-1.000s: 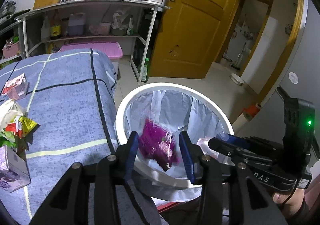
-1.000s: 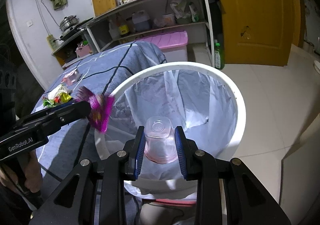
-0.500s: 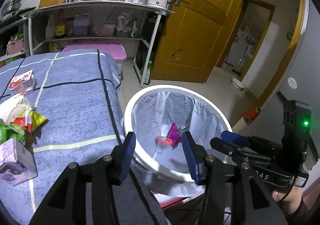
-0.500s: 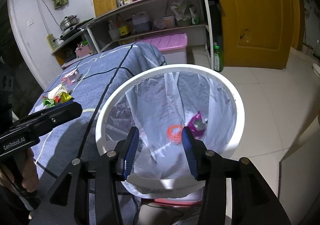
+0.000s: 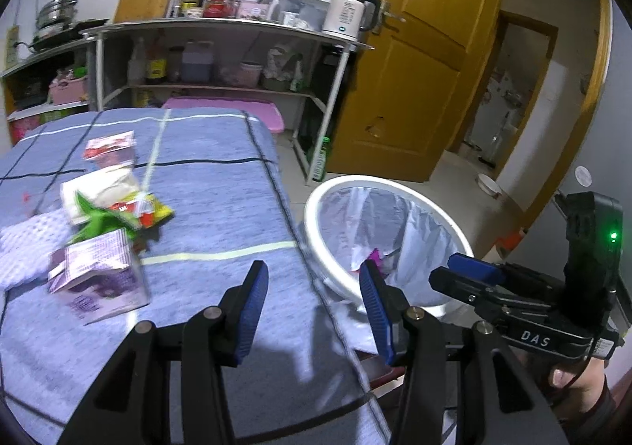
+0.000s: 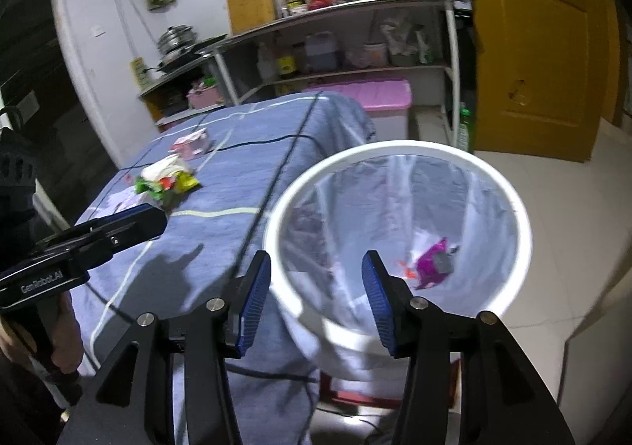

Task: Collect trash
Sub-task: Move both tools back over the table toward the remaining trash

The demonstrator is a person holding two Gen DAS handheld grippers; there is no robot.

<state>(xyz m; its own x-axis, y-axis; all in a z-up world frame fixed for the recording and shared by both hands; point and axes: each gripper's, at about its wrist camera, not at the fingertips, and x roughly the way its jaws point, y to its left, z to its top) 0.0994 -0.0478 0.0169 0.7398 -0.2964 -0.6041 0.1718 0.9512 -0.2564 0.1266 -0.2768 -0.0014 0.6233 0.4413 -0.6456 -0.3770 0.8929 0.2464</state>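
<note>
**A:** Start at the fingers. What has the left gripper point(image 5: 312, 306) got?

**B:** Nothing. Its blue pads are spread wide with only the blue checked cloth point(image 5: 213, 184) showing between them. The right gripper point(image 6: 316, 298) is the same: parted wide, empty, its gap looking across the near rim of the white bin point(image 6: 513, 208).

**A:** And the trash that remains?

**B:** It lies on the cloth, ahead of the left fingers and off to their left. Nearest is the purple carton point(image 5: 98, 275), lying on its side. Just beyond it sits the heap of green, yellow and white wrappers point(image 5: 114, 204), touching or nearly touching the carton; I can't tell which. Farther back, apart from those, is a small pink pack point(image 5: 112, 148).

**A:** Which hand is nearer?

**B:** The left, I'd judge. In the right wrist view the left gripper's tip points towards the wrapper heap, while the right one sits over by the bin, with the table's corner between it and the pile.

**A:** The carton's long axis?

**B:** Roughly across the left gripper's line of sight, slightly slanted. The bin, holding a magenta wrapper point(image 6: 432, 263), stands to the right of the left fingers.
</note>
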